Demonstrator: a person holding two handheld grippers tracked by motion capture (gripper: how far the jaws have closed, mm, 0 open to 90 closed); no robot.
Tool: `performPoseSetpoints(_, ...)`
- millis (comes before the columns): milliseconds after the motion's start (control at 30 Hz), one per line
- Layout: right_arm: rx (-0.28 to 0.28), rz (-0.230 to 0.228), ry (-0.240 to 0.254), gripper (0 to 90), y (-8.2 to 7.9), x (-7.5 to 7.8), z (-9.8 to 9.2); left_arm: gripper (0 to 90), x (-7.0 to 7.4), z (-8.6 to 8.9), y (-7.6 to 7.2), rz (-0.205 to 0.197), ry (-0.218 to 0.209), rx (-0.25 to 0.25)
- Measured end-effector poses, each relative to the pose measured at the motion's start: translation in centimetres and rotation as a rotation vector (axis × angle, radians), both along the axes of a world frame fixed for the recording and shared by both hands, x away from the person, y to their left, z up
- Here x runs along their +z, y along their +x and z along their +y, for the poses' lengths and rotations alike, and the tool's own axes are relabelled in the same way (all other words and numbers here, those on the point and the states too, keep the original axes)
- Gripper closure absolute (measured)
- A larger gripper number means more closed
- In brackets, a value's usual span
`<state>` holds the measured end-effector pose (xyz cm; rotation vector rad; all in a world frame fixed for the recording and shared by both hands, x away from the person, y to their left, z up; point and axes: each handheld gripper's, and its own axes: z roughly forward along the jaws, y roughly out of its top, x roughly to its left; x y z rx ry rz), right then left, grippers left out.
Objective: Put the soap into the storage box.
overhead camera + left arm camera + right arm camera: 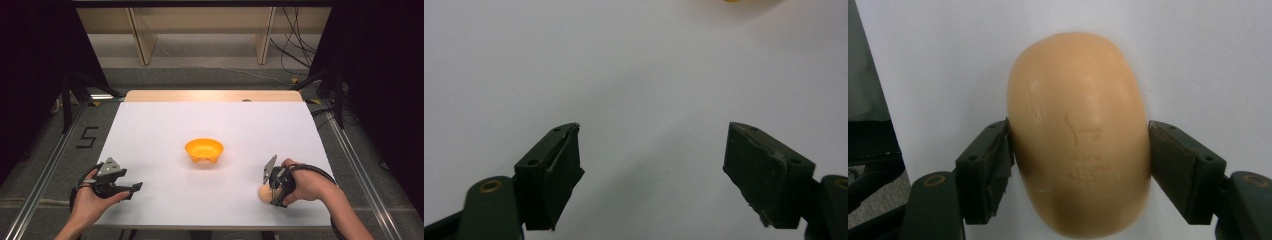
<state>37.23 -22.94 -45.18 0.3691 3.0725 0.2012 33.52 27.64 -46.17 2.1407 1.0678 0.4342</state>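
Bowl contents cannot be judged: the shallow orange plastic bowl [204, 150] is sitting mid-table on the white table surface [165, 130], its interior unclear from the high view. The right gripper [1079, 150] is clamping the smooth beige oval soap bar [1079, 135] near the table's front right edge; embossed markings are showing in the right gripper view. The left gripper [653, 150] is resting spread wide, gripping nothing.
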Motion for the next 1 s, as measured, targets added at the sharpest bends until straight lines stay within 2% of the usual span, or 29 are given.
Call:
performPoseSetpoints(133,-0.046,0.018,0.008,30.7,0.0,0.0,0.1,22.3,0.0,-0.1,0.0,-0.004,-0.003,0.01)
performPoseSetpoints(167,-0.046,0.018,0.015,30.9,0.0,-0.1,0.1,22.4,0.1,0.0,0.0,-0.001,0.01,-0.008)
performPoseSetpoints(200,-0.054,0.024,0.016,31.1,0.1,-0.1,0.1,22.5,0.2,0.3,0.1,0.006,0.043,-0.033)
performPoseSetpoints(367,-0.051,0.036,0.005,31.7,0.1,-0.3,0.3,22.6,0.0,0.0,0.0,-0.005,-0.002,0.0)
performPoseSetpoints(400,-0.049,0.037,0.002,31.7,0.1,-0.3,0.3,22.6,0.2,0.3,0.0,0.003,0.037,-0.029)
performPoseSetpoints(700,-0.058,0.052,-0.023,32.3,0.2,-0.5,0.6,22.8,0.2,0.2,0.0,0.003,0.03,-0.026)
performPoseSetpoints(733,-0.071,0.053,-0.031,32.4,0.1,-0.5,0.7,22.9,0.2,0.2,0.0,-0.003,0.029,-0.024)
performPoseSetpoints(900,-0.065,0.06,-0.061,32.7,0.2,-0.4,1.0,23.0,0.2,0.2,0.0,-0.005,0.029,-0.023)
performPoseSetpoints(1000,-0.069,0.058,-0.063,32.8,0.2,-0.4,1.1,23.1,0.3,0.3,0.0,-0.004,0.045,-0.033)
